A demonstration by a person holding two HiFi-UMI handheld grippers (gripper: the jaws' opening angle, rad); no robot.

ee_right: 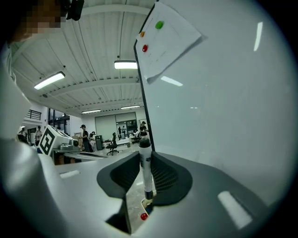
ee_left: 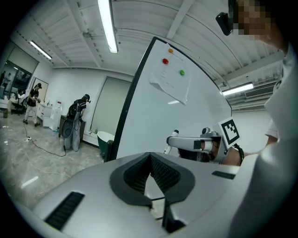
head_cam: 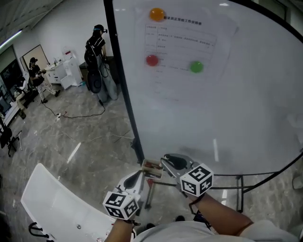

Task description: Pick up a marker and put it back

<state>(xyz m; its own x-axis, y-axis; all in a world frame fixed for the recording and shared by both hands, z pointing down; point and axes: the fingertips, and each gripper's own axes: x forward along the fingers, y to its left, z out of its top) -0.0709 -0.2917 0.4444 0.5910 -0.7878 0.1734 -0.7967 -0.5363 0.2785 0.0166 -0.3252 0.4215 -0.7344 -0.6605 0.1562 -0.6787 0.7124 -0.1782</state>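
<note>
A grey, glossy stone floor (head_cam: pixel 94 127) runs back to white walls (head_cam: pixel 57 28). A large whiteboard (head_cam: pixel 246 108) in a black frame stands on it, carrying a paper sheet (head_cam: pixel 182 42) under 3 magnets: orange (head_cam: pixel 156 13), red (head_cam: pixel 152 60) and green (head_cam: pixel 196 66). A dark cable (head_cam: pixel 80 115) trails across the floor towards white cabinets (head_cam: pixel 66 71) by the far wall. Overhead, a white ribbed ceiling (ee_left: pixel 139 18) holds long strip lights (ee_left: pixel 108 25). A black office chair (ee_right: pixel 112 145) stands in the distance.

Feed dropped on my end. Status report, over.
Right gripper shut on marker, marker upright in jaws. Left gripper shut, empty. Whiteboard just ahead, nothing seen in the way.
</note>
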